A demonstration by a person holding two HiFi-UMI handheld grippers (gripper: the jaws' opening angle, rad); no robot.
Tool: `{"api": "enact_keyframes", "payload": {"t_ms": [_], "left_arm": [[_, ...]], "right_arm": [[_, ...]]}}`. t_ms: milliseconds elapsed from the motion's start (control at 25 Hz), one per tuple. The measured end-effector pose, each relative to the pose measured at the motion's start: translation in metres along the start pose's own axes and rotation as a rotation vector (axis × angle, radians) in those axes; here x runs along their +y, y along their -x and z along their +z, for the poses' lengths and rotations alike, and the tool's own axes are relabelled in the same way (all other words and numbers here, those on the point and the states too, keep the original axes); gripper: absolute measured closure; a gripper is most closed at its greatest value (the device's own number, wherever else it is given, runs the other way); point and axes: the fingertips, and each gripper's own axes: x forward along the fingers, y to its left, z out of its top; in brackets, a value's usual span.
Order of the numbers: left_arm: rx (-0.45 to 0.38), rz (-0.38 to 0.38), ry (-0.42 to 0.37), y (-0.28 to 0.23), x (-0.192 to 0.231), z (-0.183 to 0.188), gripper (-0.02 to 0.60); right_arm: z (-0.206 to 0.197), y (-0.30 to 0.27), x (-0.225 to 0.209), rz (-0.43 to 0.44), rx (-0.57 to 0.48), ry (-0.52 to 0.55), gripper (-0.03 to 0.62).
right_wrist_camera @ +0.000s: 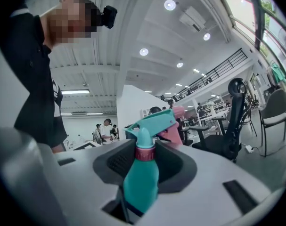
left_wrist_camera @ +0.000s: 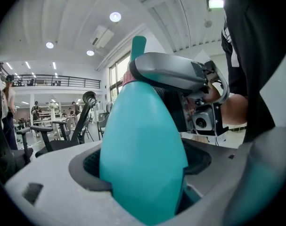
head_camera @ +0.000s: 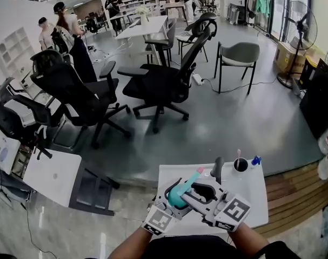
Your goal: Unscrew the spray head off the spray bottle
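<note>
A teal spray bottle [head_camera: 178,197] is held in the air over a small white table [head_camera: 253,196]. My left gripper [head_camera: 174,198] is shut on the bottle's fat body [left_wrist_camera: 143,154], which fills the space between its jaws. My right gripper [head_camera: 200,190] comes from the other side, its grey jaws closed round the top of the bottle. In the right gripper view the pink collar [right_wrist_camera: 145,153] sits pinched between the dark pads [right_wrist_camera: 118,161]. Beyond the jaws stick out the teal spray head [right_wrist_camera: 154,123] and its pink trigger [right_wrist_camera: 173,132]. The right gripper [left_wrist_camera: 173,74] caps the bottle in the left gripper view.
On the table's far edge stand a dark cup with a pen [head_camera: 240,165] and a small blue item [head_camera: 255,160]. Black office chairs [head_camera: 164,82] fill the floor ahead. A white side table [head_camera: 50,177] is at left, a wooden platform [head_camera: 293,198] at right.
</note>
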Motion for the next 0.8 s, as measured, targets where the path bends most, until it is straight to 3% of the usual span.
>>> {"api": "enact_keyframes", "payload": {"t_ms": [160,320,440,560,800], "left_arm": [[-0.042,-0.096,-0.005,0.006,-0.013,0.008,0.152],[-0.102,-0.264,-0.001,0.015,-0.036,0.026,0.150],[-0.128,-0.320,0.011,0.018,-0.046,0.031,0.150],[-0.114,-0.249,0.037,0.012,-0.034,0.028,0.150],[-0.017,0.079,0.091,0.007,0.026,0.003,0.150]], "right_arm": [[0.005,0.003,0.015,0.089,0.007,0.002,0.459],[0.012,0.012,0.039,0.281,0.006,-0.014,0.459],[0.013,0.018,0.045,0.380,0.005,0.002,0.457],[0.011,0.014,0.035,0.319,-0.003,0.031,0.453],[0.006,0.005,0.002,0.027,0.016,0.105,0.398]]}}
